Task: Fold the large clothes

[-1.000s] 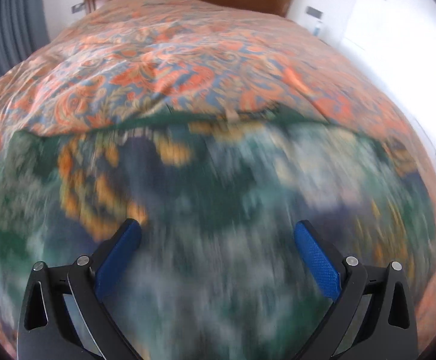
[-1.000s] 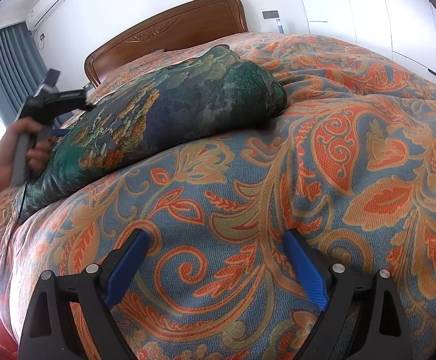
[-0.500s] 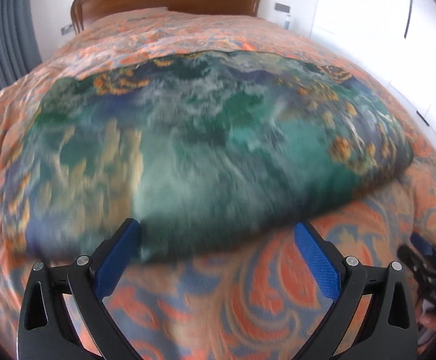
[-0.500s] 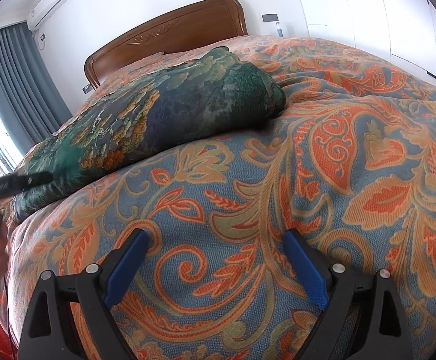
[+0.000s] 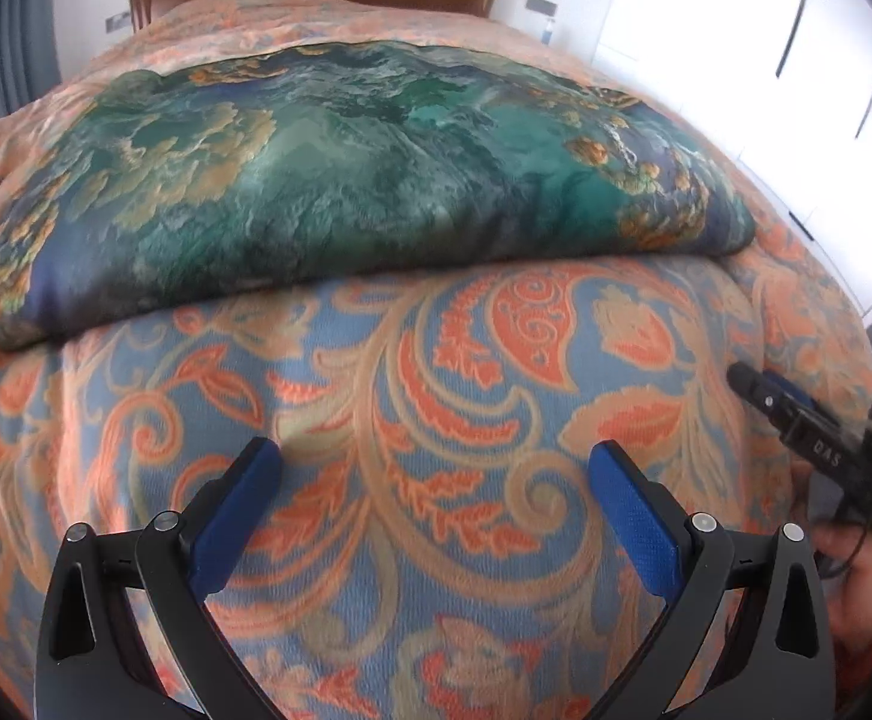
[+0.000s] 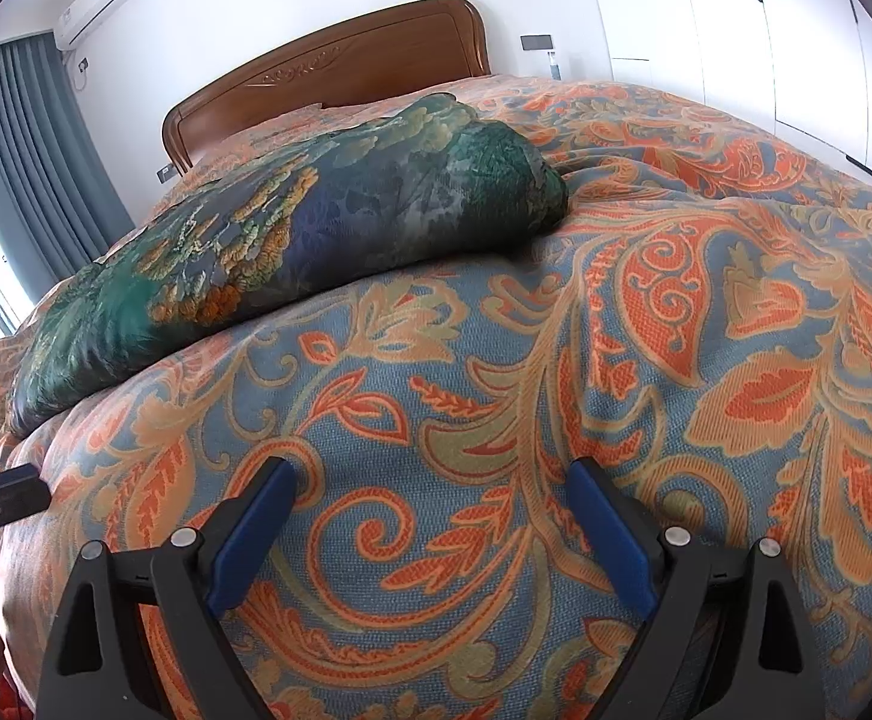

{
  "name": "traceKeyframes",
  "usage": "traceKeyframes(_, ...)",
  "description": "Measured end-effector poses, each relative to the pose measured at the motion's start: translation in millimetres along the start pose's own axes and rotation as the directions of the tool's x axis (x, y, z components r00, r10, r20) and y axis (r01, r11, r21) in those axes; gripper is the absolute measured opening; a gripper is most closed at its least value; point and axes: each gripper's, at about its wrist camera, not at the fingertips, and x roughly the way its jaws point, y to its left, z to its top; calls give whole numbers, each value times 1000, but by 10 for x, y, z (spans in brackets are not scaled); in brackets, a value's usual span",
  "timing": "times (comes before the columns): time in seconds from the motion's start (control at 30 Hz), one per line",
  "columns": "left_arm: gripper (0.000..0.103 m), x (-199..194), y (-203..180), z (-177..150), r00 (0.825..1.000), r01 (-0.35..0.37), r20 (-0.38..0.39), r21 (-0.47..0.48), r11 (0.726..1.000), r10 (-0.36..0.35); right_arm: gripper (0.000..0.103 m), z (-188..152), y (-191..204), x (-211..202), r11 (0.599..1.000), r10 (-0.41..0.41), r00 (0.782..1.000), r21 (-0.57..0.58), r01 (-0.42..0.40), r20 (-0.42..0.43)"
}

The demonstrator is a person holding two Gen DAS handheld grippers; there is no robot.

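Note:
A dark green and blue floral garment (image 5: 340,180) lies folded into a long flat bundle across the middle of the bed. In the right wrist view the same garment (image 6: 292,228) stretches from the left edge toward the headboard. My left gripper (image 5: 430,474) hovers open over the bedspread, short of the garment's near edge, with nothing between its blue pads. My right gripper (image 6: 430,492) is also open and empty, low over the bedspread to the garment's right. The right gripper (image 5: 820,438) shows at the right edge of the left wrist view, held by a hand.
An orange and blue paisley bedspread (image 6: 676,330) covers the whole bed. A wooden headboard (image 6: 340,60) stands at the far end. White wardrobe doors (image 5: 826,60) line the right wall, and grey curtains (image 6: 28,150) hang at the left.
My left gripper has pulled back from over the garment toward the foot of the bed, so the whole folded bundle now shows. The right gripper has barely moved.

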Motion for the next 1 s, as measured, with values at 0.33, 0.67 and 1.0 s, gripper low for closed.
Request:
traceKeyframes(0.33, 102, 18, -53, -189, 999, -44, 5, 52, 998, 44, 94, -22, 36, 19, 1000, -8, 1000, -6, 8, 4)
traceKeyframes(0.67, 102, 19, -68, -212, 998, -61, 9, 61, 996, 61, 94, -37, 50, 13, 1000, -9, 1000, -8, 9, 5)
traceKeyframes(1.0, 102, 15, -84, -229, 998, -68, 13, 69, 995, 67, 94, -39, 51, 11, 1000, -9, 1000, -8, 9, 5)
